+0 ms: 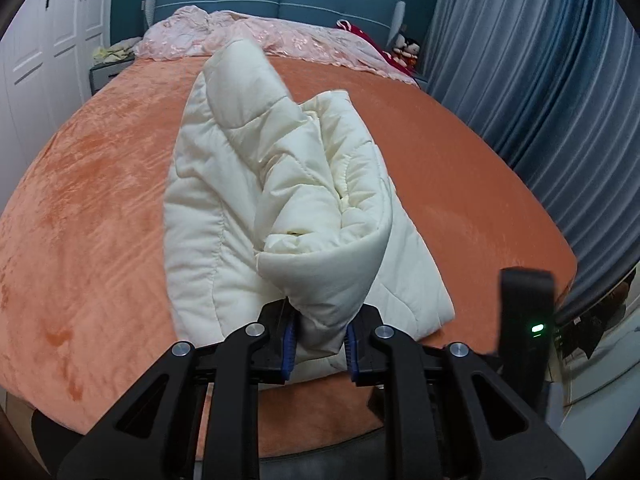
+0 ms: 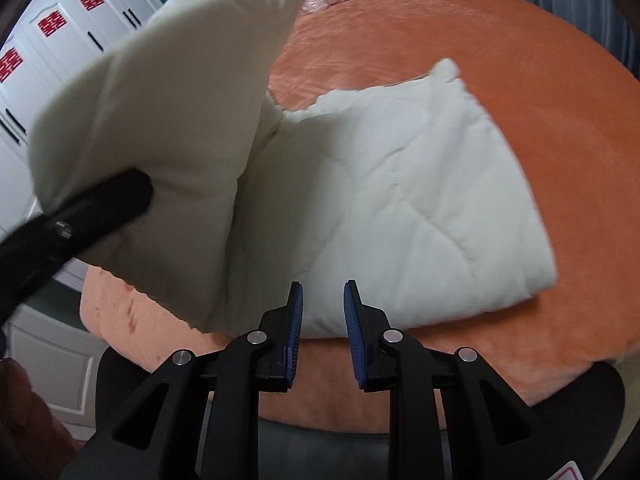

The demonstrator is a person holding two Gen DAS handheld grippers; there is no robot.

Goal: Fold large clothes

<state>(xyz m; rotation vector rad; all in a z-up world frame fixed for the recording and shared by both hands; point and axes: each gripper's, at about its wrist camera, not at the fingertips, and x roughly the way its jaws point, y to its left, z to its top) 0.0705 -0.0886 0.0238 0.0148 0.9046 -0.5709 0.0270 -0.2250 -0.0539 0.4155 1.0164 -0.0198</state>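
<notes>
The cream quilted coat (image 1: 280, 184) lies on the orange bed cover (image 1: 88, 208), near the foot edge of the bed, and is already partly folded into a thick stack. The left gripper (image 1: 320, 340) is pinching a padded fold at the coat's near end, its blue pads pressed into the bulk and lifting that flap up off the layers under it. The right gripper (image 2: 323, 312) hovers over the near edge of the coat with its tongs spread and nothing between them. From the right wrist camera the lifted flap (image 2: 160, 120) stands tall beside the flat part of the coat — held by one corner only. The likely trouble is the padding: it is slippery and springy, so the fold could slide out of the left pinch or, once laid down, puff back open and skew the stack. Because only one side is held, the flap could also twist and land crooked, or drag the lower layers toward the bed's foot edge, where the coat sits close enough to slip off. No container shows in either view; beyond the coat, toward the headboard, lies a pink quilt (image 1: 248, 36).
</notes>
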